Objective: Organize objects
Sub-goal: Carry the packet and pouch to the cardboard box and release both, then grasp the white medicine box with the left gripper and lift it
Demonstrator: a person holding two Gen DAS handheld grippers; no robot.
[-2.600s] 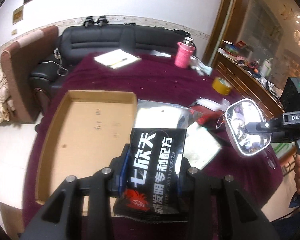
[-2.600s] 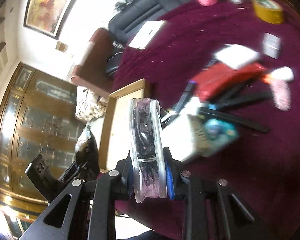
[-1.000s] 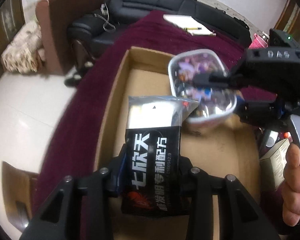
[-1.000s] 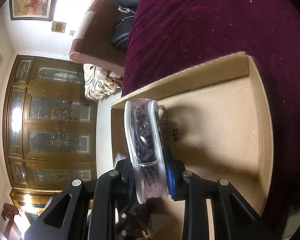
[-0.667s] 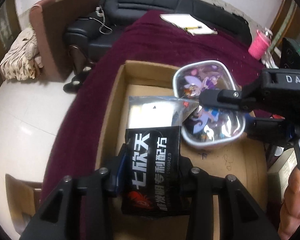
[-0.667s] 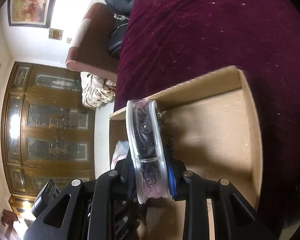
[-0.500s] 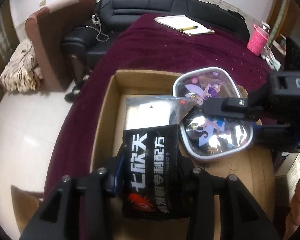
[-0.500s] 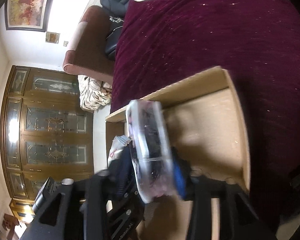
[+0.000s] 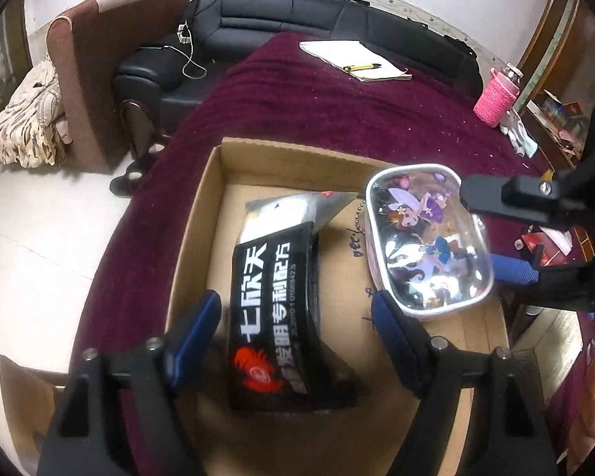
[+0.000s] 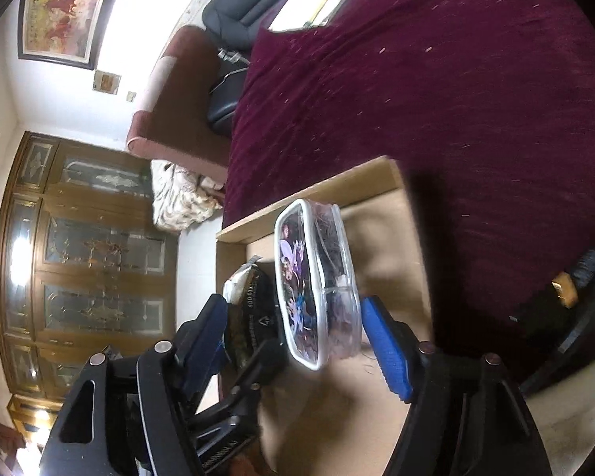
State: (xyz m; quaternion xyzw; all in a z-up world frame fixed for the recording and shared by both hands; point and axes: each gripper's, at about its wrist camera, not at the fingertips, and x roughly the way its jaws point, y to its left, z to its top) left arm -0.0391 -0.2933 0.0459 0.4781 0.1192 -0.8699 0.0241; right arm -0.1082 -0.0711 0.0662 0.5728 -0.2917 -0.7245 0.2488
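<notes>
A shallow cardboard box [image 9: 194, 230] lies on the maroon tablecloth. Flat on its floor is a black foil packet [image 9: 273, 309] with white Chinese print. My left gripper [image 9: 293, 305] straddles the packet; its jaws are opening and both blue pads stand clear of it. A clear zip pouch [image 9: 424, 246] with cartoon figures rests in the box's right part. In the right wrist view the pouch [image 10: 317, 285] stands on edge, leaning, between the opening jaws of my right gripper [image 10: 293, 309], with a gap at each pad. The box rim [image 10: 337, 194] lies behind it.
A notebook with a pen [image 9: 353, 59] and a pink bottle [image 9: 496, 99] lie farther back on the table. A black sofa [image 9: 297, 12] and a brown armchair [image 9: 99, 59] stand beyond. A small carton [image 9: 555, 341] and red items [image 9: 543, 242] sit right of the box, near a person's hand [image 9: 591, 408].
Both grippers came over the box and opened. The packet left the left pads and lies on the box floor. The pouch came free of the right pads and tipped sideways.
</notes>
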